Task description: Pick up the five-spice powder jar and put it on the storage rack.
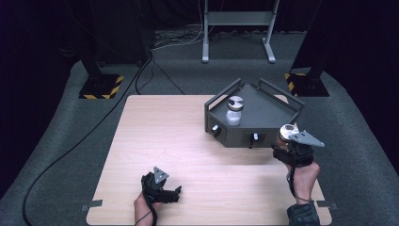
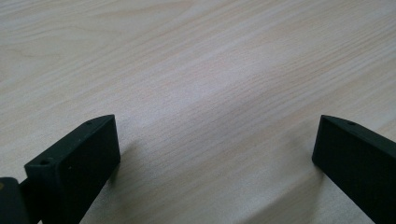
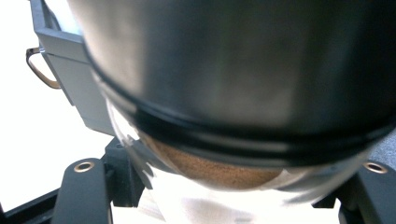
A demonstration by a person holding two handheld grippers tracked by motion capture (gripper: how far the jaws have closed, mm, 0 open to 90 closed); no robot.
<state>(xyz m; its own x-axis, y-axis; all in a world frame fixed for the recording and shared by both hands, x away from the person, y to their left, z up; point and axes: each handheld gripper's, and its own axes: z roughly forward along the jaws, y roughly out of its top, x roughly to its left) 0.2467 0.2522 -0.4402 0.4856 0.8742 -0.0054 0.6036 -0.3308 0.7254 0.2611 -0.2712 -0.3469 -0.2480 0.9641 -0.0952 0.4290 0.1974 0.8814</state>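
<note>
A glass jar [image 3: 224, 154] with a metal lid [image 1: 287, 130] and a brown powder inside is clenched between the jaws of the right gripper [image 1: 292, 143]; in the right gripper view its glass body is seen pressed between the two black jaws, the lid looming large just above them; the jar is held just beside the near right corner of the grey tray [image 1: 268, 113], off the table [image 1: 188, 155]; the right hand [image 1: 303, 174] is set upright behind the jaws, the wrist rising from the table's near right edge. A second jar [image 1: 234, 110], holding white powder, is seen standing upright inside the tray, well apart from the right jaws, beyond and to their left. The left gripper [image 1: 170, 193] is held released; its jaws are spread wide with nothing between them but bare wood, as shown in the left gripper view; the left hand [image 1: 143, 205] is laid low at the near edge, the jaws pointed rightward along the tabletop.
</note>
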